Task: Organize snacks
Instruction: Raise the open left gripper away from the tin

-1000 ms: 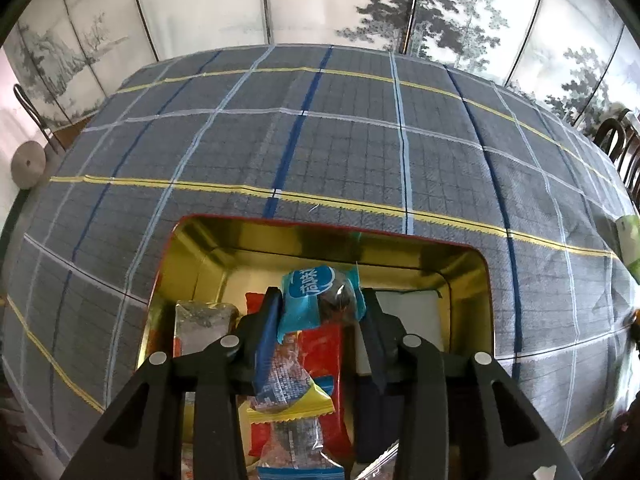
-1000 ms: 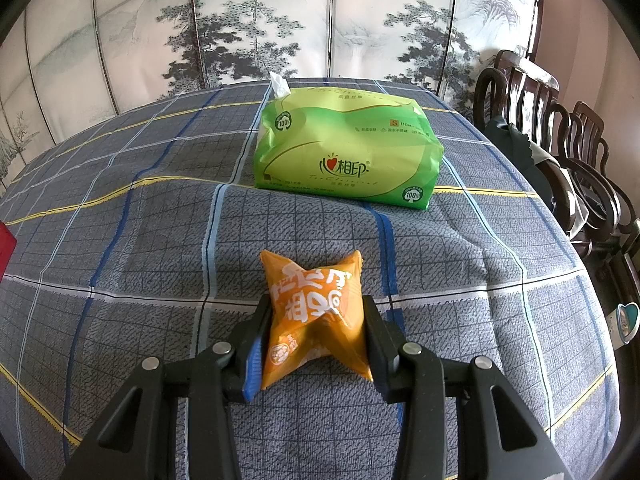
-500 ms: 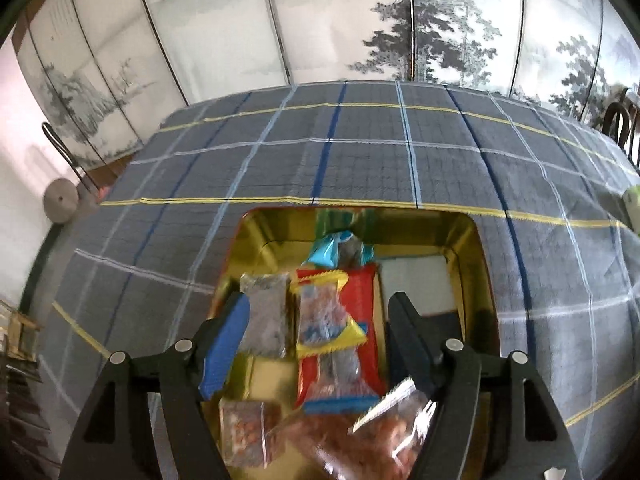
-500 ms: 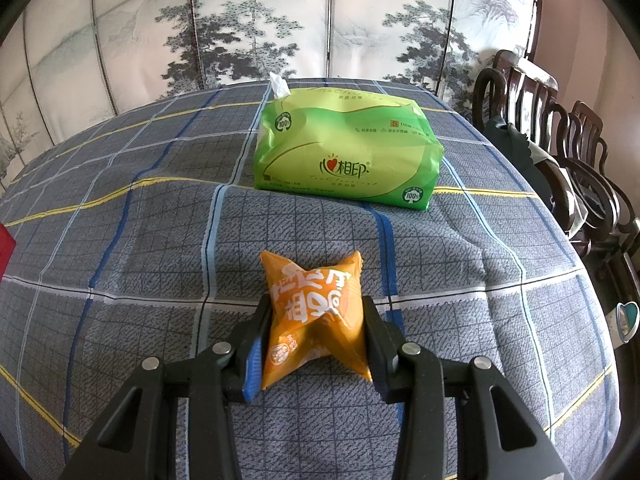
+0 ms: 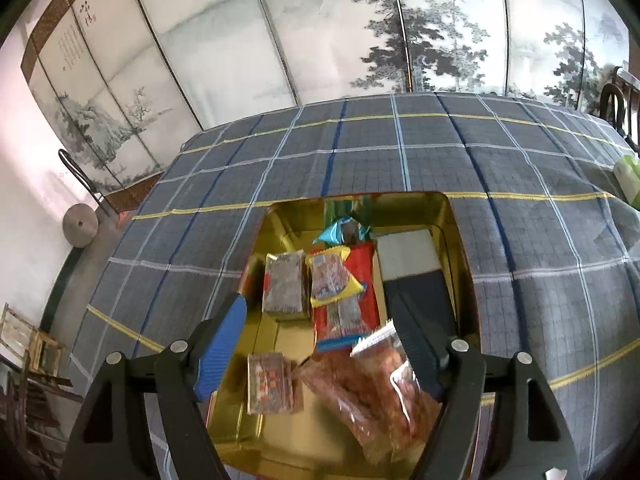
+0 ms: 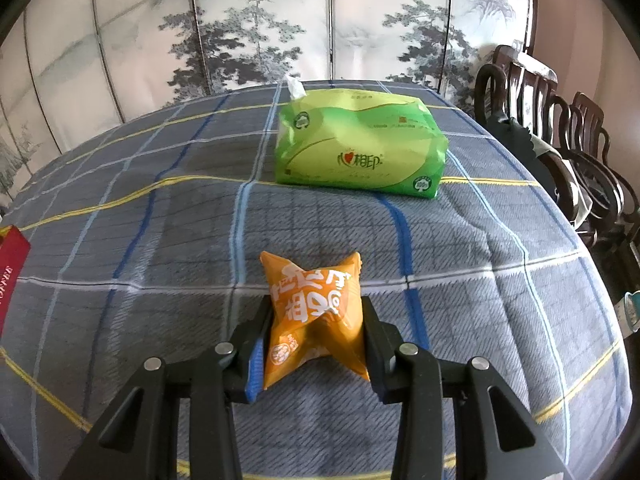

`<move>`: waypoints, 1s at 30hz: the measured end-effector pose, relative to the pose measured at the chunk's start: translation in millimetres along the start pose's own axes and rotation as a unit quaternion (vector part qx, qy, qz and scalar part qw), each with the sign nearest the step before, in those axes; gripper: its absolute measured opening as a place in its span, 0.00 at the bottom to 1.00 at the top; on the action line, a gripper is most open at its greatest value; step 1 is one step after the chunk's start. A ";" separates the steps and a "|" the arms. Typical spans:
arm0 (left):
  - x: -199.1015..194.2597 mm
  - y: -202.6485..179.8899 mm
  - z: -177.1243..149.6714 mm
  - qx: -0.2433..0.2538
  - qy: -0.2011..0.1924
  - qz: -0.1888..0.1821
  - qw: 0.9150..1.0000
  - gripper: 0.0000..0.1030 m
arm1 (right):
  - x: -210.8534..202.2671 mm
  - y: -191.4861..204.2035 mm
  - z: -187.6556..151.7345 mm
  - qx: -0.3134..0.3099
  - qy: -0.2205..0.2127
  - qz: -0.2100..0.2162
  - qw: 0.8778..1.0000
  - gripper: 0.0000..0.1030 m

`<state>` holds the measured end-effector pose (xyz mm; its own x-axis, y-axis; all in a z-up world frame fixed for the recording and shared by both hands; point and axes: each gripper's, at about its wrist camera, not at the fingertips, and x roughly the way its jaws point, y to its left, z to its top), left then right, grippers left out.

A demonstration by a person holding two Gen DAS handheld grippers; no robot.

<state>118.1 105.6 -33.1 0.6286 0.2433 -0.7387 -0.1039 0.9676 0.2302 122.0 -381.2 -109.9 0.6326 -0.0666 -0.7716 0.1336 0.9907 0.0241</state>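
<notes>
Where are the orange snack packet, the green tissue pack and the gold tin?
orange snack packet point(image 6: 314, 312), right wrist view, printed front.
green tissue pack point(image 6: 360, 148), right wrist view, front face.
gold tin point(image 5: 452, 220), left wrist view, far right wall.

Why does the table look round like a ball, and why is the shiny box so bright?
Left wrist view: the fisheye lens bulges the plaid tablecloth; the gold metal tin mirrors daylight, and the clear snack bag near the lens is blurred. Right wrist view: same bulge, but the orange snack packet is sharp.
</notes>
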 end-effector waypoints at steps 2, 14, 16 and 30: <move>-2.6 0.7 -4.6 0.000 0.000 0.001 1.000 0.71 | -4.5 3.1 -4.0 0.001 -0.001 0.005 1.000 0.39; -16.4 16.8 -30.6 -0.017 0.007 -0.002 1.000 0.73 | -31.3 22.2 -28.8 0.015 -0.011 0.040 0.999 0.39; -18.2 18.6 -33.7 -0.018 0.007 -0.004 1.000 0.74 | -38.2 25.1 -31.3 0.017 -0.016 0.047 0.999 0.39; -36.4 43.5 -58.5 -0.026 0.000 0.018 0.999 0.78 | -86.8 103.5 -32.7 -0.027 -0.036 0.133 0.990 0.39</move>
<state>45.6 142.8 -33.3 0.6242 0.2782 -0.7300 -0.1671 0.9604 0.2230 56.0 -269.1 -61.2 0.6929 0.1910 -0.6953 -0.0841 0.9791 0.1851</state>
